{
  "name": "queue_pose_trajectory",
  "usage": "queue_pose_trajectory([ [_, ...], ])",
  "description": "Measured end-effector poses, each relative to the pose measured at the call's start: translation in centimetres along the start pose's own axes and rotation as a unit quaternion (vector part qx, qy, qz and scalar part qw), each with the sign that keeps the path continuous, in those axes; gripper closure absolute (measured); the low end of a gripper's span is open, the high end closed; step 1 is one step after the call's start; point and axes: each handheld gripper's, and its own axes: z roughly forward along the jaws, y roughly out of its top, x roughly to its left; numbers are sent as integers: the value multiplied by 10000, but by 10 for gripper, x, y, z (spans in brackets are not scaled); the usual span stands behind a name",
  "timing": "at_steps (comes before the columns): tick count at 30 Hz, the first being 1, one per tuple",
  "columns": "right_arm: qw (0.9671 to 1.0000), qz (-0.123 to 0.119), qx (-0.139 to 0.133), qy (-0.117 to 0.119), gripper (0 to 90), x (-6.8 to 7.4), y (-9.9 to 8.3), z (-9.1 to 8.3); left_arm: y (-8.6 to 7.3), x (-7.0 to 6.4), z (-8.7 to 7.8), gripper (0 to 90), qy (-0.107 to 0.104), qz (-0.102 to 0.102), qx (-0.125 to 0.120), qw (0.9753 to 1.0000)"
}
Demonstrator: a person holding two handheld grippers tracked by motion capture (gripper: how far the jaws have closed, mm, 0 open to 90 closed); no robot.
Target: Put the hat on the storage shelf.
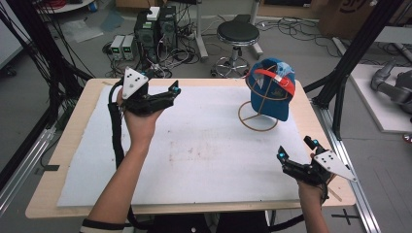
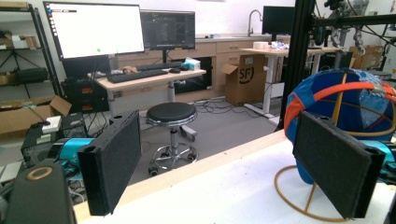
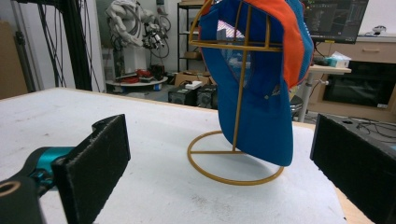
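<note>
Cap: blue cap (image 1: pixel 272 90) with an orange band, hung on a gold wire stand (image 1: pixel 258 118); brim points down, crown sits on the stand's top cage.
Cap location: far right part of the white mat (image 1: pixel 194 145) on the table (image 1: pixel 73 131), stand ring flat on the mat.
Left gripper: left gripper (image 1: pixel 171 92) held up over the far left of the mat, jaws apart, nothing between them; well apart from the cap. In the left gripper view the cap (image 2: pixel 345 102) sits behind its right jaw, farther off.
Right gripper: right gripper (image 1: pixel 296 148) low at the near right edge, jaws spread wide and empty; near the stand but not touching. Its own view looks straight at the cap (image 3: pixel 257 93) and stand ring (image 3: pixel 233 163).
Step in hand: looks like the approach, before any grasp; both grippers aimed toward the cap, no contact.
Next move calls for: probably the right gripper goes forward to pinch the brim or lower edge, then lifts the cap up and off the cage; left could steady the stand.
Risk: light wire stand may tip or drag if the cap snags.
Background: stool (image 1: pixel 237 36) on the floor past the table.
</note>
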Motion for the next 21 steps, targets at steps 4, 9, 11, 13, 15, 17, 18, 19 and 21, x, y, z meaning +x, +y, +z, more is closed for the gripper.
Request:
queue_pose_trajectory([
  [4,10000,26,12,-20,44,-1,-1,0,-3,5,-11,160,16,21,-41,10000],
  [9,10000,45,32,-6,44,0,-1,1,-8,10,-25,160,72,68,-65,9999],
  [11,10000,23,22,-8,44,0,-1,2,-11,13,-31,160,91,83,-74,9999],
  [13,10000,17,28,-12,44,0,-1,3,-14,14,-37,160,127,94,-88,9998],
  [15,10000,30,43,-22,44,0,-1,3,-17,16,-43,160,137,133,-81,9998],
  [17,10000,45,47,-18,44,0,-2,4,-21,17,-47,160,132,136,-96,9998],
  [18,10000,56,47,-17,44,0,-2,4,-23,18,-51,160,141,142,-92,9998],
  [19,10000,55,46,-22,44,-1,-2,4,-25,19,-53,160,154,148,-83,9997],
  [21,10000,26,19,-33,44,-1,-2,4,-29,21,-58,160,178,133,-88,9997],
])
